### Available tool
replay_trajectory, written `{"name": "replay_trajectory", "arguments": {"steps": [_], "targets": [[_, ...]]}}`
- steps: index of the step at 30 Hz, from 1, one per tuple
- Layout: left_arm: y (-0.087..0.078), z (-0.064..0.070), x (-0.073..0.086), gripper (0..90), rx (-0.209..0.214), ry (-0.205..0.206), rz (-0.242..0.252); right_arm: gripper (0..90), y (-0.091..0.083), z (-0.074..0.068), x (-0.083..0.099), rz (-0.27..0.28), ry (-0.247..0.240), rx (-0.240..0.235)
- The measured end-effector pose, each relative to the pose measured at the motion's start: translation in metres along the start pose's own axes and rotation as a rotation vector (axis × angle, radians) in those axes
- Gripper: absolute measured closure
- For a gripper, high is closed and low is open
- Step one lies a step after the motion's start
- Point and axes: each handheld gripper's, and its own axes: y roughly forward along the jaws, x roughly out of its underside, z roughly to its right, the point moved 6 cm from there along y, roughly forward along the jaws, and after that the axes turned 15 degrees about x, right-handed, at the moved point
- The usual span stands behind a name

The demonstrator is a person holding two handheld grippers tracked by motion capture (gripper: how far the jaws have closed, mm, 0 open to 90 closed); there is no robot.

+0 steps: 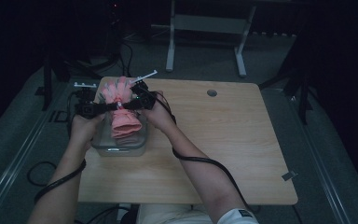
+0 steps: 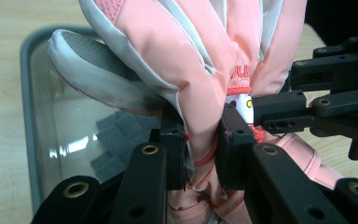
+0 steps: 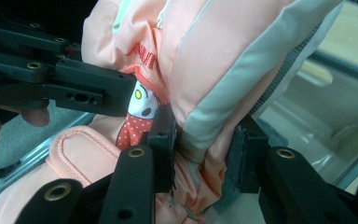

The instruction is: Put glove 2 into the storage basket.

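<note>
You are pinching the pink glove (image 1: 122, 109) at its middle from opposite sides, left gripper (image 1: 106, 107) and right gripper (image 1: 127, 105) both clamped on it above the clear container (image 1: 103, 140).

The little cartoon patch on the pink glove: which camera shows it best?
The right gripper view: the patch faces it, close and unblocked. The left gripper view catches a sliver beside a jaw. The high view shows the glove too small.

Wooden table (image 1: 223, 140) bearing clear container (image 1: 121, 148)
</note>
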Motion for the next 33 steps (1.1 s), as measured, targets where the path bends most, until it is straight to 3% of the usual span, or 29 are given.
{"name": "replay_trajectory", "arguments": {"steps": [6,11,14,23,29,33], "targets": [[0.017,-0.012,0.016,74.7,0.016,-0.054,-0.027,66.1,0.018,0.006,0.016,-0.052,0.009,0.003],[0.027,-0.017,0.028,74.7,0.006,-0.077,-0.054,66.0,0.027,0.009,0.027,-0.088,0.017,-0.003],[0.028,-0.023,0.034,74.4,0.028,-0.104,-0.064,65.6,0.034,0.009,0.035,-0.113,0.014,-0.013],[0.033,-0.027,0.044,73.3,-0.040,-0.099,-0.129,62.5,0.046,0.006,0.044,-0.152,-0.001,0.000],[0.032,-0.031,0.045,66.0,-0.057,-0.130,-0.123,55.8,0.046,0.008,0.043,-0.143,-0.004,0.011],[0.031,-0.031,0.043,59.7,-0.064,-0.121,-0.119,48.9,0.043,0.012,0.039,-0.110,-0.021,0.041]]}}
